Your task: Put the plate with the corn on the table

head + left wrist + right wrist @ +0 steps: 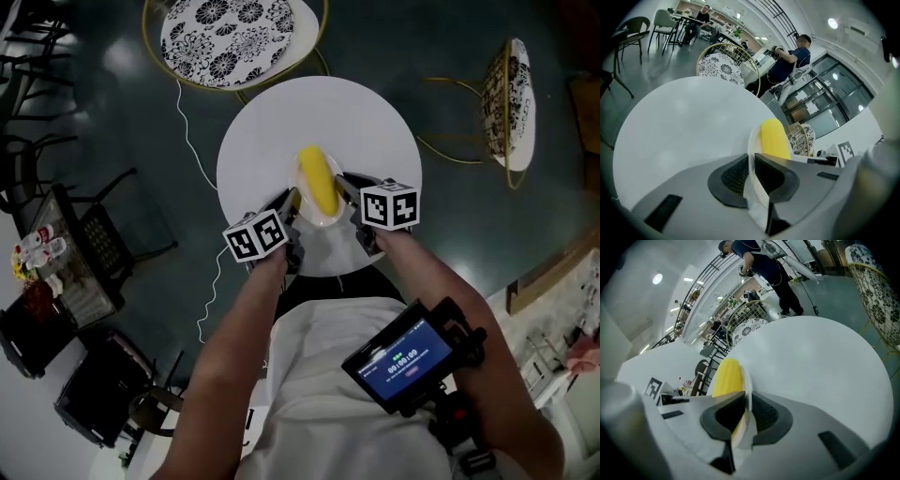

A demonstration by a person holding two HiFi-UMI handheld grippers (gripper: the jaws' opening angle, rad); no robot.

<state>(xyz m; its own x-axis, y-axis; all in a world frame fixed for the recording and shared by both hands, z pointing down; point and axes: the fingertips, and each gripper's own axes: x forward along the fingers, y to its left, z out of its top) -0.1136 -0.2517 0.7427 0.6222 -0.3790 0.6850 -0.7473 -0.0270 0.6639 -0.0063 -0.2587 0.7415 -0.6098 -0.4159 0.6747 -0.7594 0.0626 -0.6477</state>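
A small white plate (323, 219) carries a yellow corn cob (317, 181) over the near part of the round white table (272, 122). My left gripper (291, 208) is shut on the plate's left rim and my right gripper (349, 192) is shut on its right rim. In the left gripper view the plate's rim (752, 154) runs edge-on between the dark pads, with the corn (774, 139) beyond. The right gripper view shows the rim (747, 385) pinched the same way and the corn (724, 377) to its left. I cannot tell whether the plate touches the table.
A patterned round chair (228, 36) stands beyond the table and another chair (509, 103) at the right. A white cable (192, 141) trails on the dark floor at the left. Dark chairs and clutter (56, 281) sit at the left. A person (790, 56) stands in the background.
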